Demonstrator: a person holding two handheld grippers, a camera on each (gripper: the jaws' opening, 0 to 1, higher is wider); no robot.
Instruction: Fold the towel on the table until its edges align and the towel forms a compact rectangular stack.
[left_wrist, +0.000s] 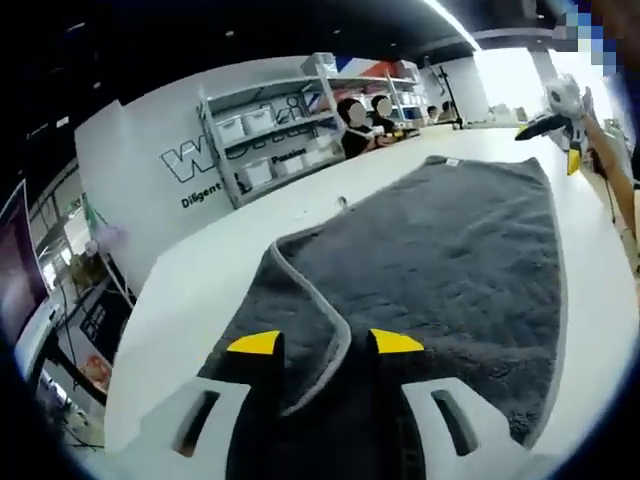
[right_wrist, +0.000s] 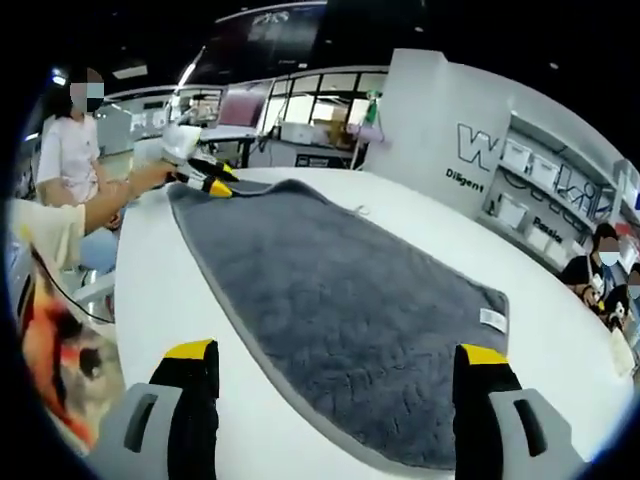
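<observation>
The dark grey towel lies spread flat on the white table, and in the left gripper view the left gripper has its yellow-tipped jaws set close on either side of the towel's pale-hemmed near corner, which is turned up between them; I cannot tell whether they actually pinch it. In the right gripper view the right gripper stands with its jaws spread wide and nothing between them, the towel's near short edge lying just ahead of the fingertips. Bare tabletop runs along both long edges, and shelving stands beyond the far side.
</observation>
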